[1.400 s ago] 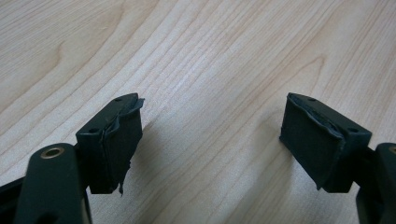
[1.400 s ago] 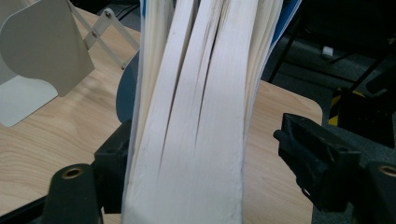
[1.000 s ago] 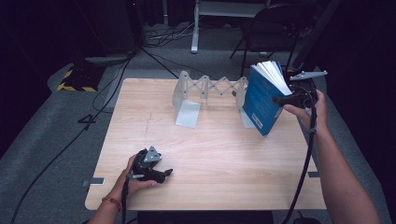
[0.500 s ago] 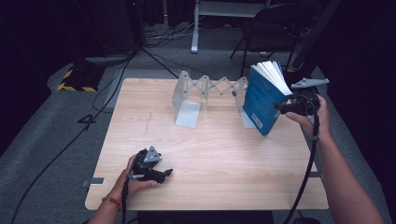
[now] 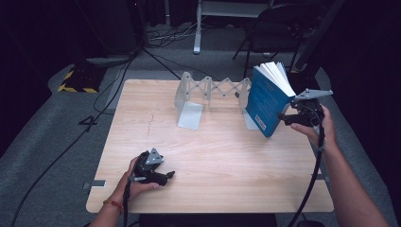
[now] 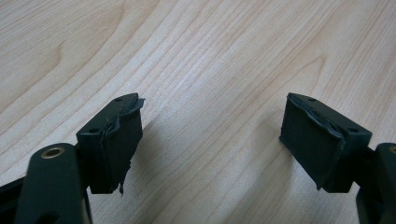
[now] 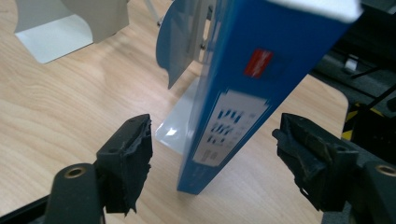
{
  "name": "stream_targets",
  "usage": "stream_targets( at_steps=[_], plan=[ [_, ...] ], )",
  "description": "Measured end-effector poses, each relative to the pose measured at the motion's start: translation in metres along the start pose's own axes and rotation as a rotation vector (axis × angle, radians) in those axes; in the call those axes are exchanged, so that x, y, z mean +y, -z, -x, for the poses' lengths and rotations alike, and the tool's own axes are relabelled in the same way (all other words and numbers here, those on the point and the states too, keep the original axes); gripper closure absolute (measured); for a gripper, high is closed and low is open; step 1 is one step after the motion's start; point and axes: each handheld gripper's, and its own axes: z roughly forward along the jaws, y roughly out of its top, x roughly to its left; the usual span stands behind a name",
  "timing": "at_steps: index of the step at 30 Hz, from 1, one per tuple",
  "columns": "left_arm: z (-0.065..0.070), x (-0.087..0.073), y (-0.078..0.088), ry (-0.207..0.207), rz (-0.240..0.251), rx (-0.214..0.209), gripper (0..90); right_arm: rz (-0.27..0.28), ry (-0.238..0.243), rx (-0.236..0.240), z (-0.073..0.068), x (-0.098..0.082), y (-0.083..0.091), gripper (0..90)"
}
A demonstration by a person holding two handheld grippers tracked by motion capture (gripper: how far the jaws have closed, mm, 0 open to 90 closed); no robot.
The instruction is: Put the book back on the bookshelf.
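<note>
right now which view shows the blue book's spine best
The right gripper view: the blue book stands close up between that gripper's open jaws, its spine and label facing the camera. The high view shows the book small, tilted against the expanding metal rack, pages fanned. The left gripper view looks at bare tabletop.

An expanding book rack (image 5: 213, 90) is set along the far edge of the table (image 5: 236, 161), right of centre. A book (image 5: 267, 101) is stood tilted at the rack's right end, against its last divider. The right gripper (image 5: 286, 118) is held just right of the book, at the table's right edge, the book's spine placed between its spread jaws. The left gripper (image 5: 168, 176) is rested on the near left part of the table, well apart from the rack and book.
</note>
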Motion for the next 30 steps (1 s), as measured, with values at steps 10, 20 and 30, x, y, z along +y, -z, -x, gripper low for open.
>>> stream_targets(
  at_steps=[10,20,30],
  plan=[
    [0.000,0.000,0.000,0.000,0.000,0.000,21.3,-0.013,0.008,0.015,-0.006,-0.027,-0.006,27.5],
    [0.000,0.000,0.000,0.002,0.001,0.001,21.3,-0.010,0.027,0.011,-0.015,-0.059,-0.011,28.0],
    [0.000,0.000,0.000,0.002,0.001,0.002,21.4,-0.037,0.065,0.042,-0.025,-0.089,-0.016,27.5]
  ],
)
